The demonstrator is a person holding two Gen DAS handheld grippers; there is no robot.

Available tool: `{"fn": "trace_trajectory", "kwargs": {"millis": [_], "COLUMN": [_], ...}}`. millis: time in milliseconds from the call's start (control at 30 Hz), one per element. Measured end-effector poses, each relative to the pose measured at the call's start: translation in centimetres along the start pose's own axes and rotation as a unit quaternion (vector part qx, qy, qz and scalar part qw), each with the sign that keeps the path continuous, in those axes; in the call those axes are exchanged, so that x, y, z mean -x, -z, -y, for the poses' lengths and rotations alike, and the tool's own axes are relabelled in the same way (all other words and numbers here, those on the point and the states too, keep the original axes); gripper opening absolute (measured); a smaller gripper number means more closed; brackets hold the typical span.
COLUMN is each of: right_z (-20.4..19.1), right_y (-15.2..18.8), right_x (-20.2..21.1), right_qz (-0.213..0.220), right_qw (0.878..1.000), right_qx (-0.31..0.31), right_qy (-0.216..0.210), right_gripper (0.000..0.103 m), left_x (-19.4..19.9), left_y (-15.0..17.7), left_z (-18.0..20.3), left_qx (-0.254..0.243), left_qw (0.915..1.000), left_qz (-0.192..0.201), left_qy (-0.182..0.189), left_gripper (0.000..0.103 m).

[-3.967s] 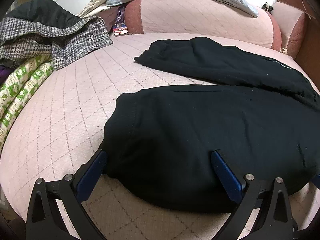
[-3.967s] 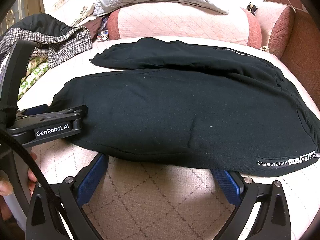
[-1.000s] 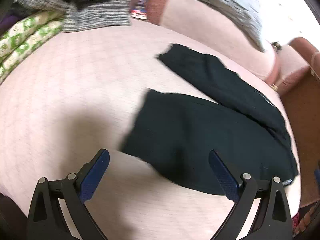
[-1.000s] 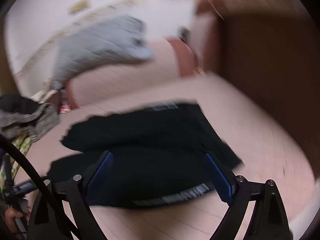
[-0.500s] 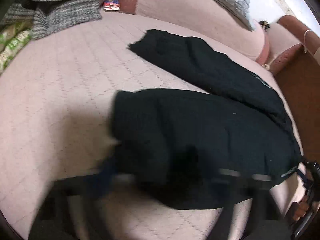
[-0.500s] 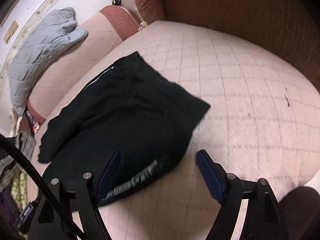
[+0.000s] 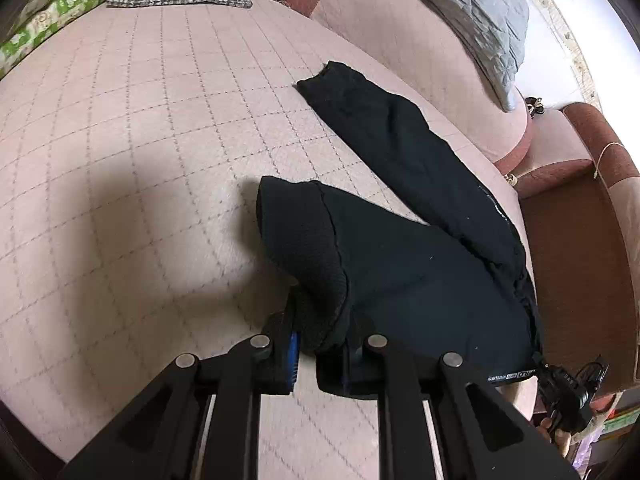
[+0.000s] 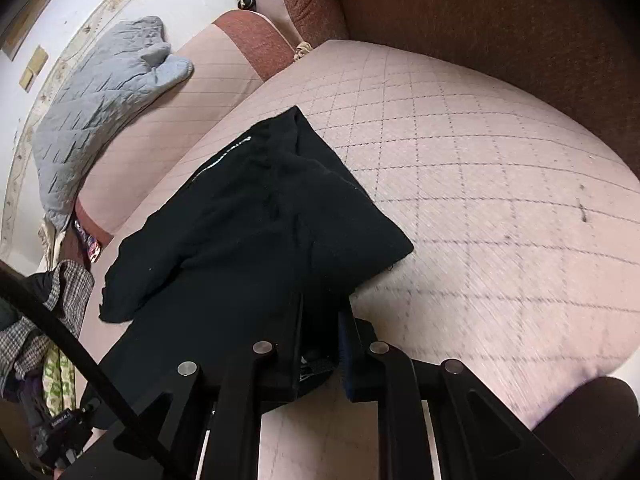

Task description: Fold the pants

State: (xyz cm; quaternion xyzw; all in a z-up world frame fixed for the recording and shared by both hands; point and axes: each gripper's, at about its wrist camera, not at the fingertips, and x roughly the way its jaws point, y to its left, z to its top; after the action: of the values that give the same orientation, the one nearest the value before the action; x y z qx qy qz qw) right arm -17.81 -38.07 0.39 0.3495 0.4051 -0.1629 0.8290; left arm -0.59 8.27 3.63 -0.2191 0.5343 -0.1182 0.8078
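The black pants (image 7: 400, 264) lie spread on the quilted sofa seat (image 7: 140, 140), and with the left gripper (image 7: 320, 354) and right gripper (image 8: 320, 354) closing their jaws on the near hem and waistband at six o'clock, the next move is probably lifting both toward twelve o'clock.

A: Light?
B: Soft daylight, brightest far right in the left wrist view, where the wall (image 7: 560, 20) washes out. A broad soft shadow lies on the bed cover (image 7: 120, 184) near left.
A: Sharpness?
B: Left view crisp. Right view's cover (image 8: 520, 280) streaks with motion blur. Both bend strongly at dark rims.
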Motion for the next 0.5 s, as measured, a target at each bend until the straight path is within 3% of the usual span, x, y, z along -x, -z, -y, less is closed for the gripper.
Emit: {"fn": "trace_trajectory", "kwargs": {"millis": [100, 167, 267, 367, 500], "right_z": [0.4, 0.7, 1.9, 3.0, 2.8], "right_y": [0.6, 1.1, 1.6, 1.6, 1.1], "right_x": [1.0, 0.8, 0.3, 1.4, 3.4], "right_qz": [-0.002, -0.008, -0.017, -0.003, 0.035], "right_qw": [1.000, 1.000, 0.999, 0.998, 0.998], "right_qx": [-0.004, 0.002, -0.015, -0.042, -0.032], "right_qy": [-0.004, 0.014, 0.045, 0.044, 0.045], "right_gripper": [0.016, 0.024, 0.027, 0.035, 0.041], "left_x": [0.6, 0.1, 0.1, 1.6, 4.0], "left_y": [0.3, 0.5, 1.1, 1.6, 1.3], "left_z": [-0.4, -1.1, -2.5, -3.1, -4.0], "left_qx": [-0.005, -0.005, 0.001, -0.004, 0.008], "left_qw": [0.9999, 0.9996, 0.9994, 0.9990, 0.9948], "left_qz": [0.001, -0.011, -0.014, 0.011, 0.059], "left_qy": [-0.011, -0.026, -0.033, -0.043, -0.083], "left_gripper": [0.016, 0.023, 0.031, 0.042, 0.044]}}
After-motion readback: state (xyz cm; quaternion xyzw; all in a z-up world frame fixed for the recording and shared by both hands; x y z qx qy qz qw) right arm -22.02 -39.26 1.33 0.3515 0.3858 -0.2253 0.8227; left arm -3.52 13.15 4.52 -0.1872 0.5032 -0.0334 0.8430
